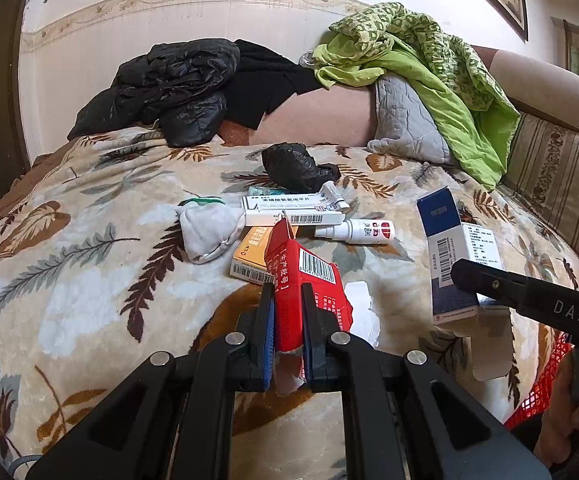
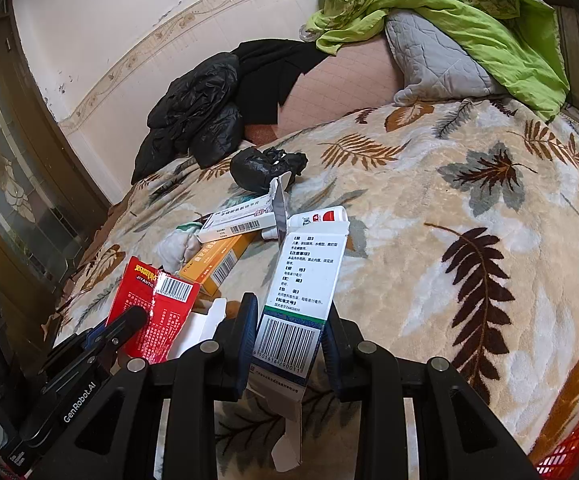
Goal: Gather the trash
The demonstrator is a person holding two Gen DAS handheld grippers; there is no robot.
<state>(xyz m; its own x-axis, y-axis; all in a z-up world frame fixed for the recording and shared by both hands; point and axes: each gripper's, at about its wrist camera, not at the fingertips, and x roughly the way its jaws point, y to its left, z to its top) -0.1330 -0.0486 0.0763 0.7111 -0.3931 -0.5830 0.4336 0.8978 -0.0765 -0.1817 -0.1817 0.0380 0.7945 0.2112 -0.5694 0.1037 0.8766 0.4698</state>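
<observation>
Trash, assorted, on the bed (image 1: 89, 240). We hold two items now. Left gripper (image 1: 288, 320): fingers closed on a torn red carton (image 1: 301, 284), pinched near its lower end. Right gripper (image 2: 289, 332): fingers closed on an opened white-and-blue carton (image 2: 305, 280), gripped across its barcode end, flaps loose. Both read as empty card: light, crushable, likely to buckle under a hard squeeze, so we would grip across the flat faces. Ahead of the left fingers lie a white box (image 1: 293, 210), an orange box (image 1: 251, 258), a small spray bottle (image 1: 359, 232), a crumpled grey cloth (image 1: 209, 232) and, farther off, a black bag (image 1: 293, 166). Bottle: smooth, round, may roll; take it at mid-body. A red mesh basket (image 2: 569, 452) sits below right.
</observation>
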